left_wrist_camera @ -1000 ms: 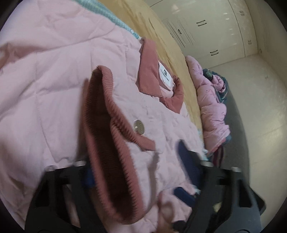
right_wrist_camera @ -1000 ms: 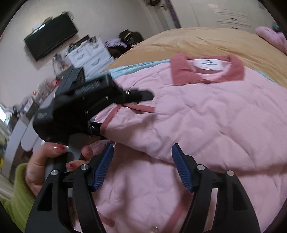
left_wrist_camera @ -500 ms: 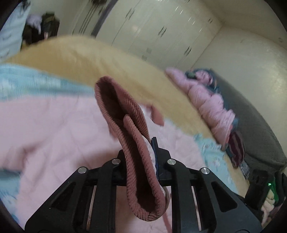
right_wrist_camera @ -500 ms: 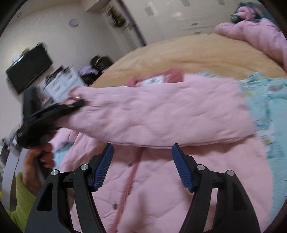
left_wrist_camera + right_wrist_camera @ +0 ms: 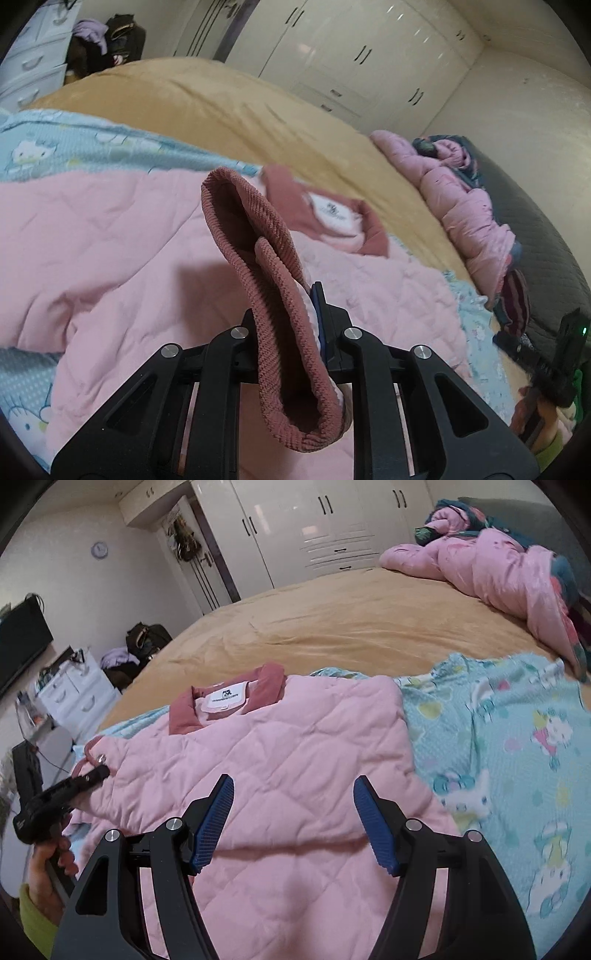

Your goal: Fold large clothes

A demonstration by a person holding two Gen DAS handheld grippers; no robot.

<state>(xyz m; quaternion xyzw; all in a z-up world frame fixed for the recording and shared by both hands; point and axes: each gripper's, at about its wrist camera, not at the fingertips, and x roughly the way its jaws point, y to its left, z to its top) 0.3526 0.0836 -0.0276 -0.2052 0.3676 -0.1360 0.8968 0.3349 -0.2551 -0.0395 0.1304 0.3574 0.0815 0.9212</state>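
Covering most of both views, a tan bedspread (image 5: 332, 627) carries a light-blue cartoon-print sheet (image 5: 517, 746), and on that sheet lies the pink quilted jacket (image 5: 280, 760), its dusty-rose collar (image 5: 266, 686) and white neck label pointing toward 12 o'clock in the right wrist view. A heap of pink padded bedding (image 5: 498, 568) sits at 2 o'clock on the far side of the bed, well apart from the jacket. White wardrobe doors (image 5: 314, 520) line the wall at 12 o'clock, and a white drawer unit (image 5: 74, 694) stands at 9 o'clock.

One sleeve is drawn across the jacket's front toward 9 o'clock. The left gripper (image 5: 291, 325) is clamped on that sleeve's ribbed rose cuff (image 5: 266, 280), which stands up between its closed jaws and loops down at 6 o'clock. The right gripper (image 5: 293, 823) hangs just above the jacket's lower front with its blue pads (image 5: 214, 819) spread wide, gripping nothing.
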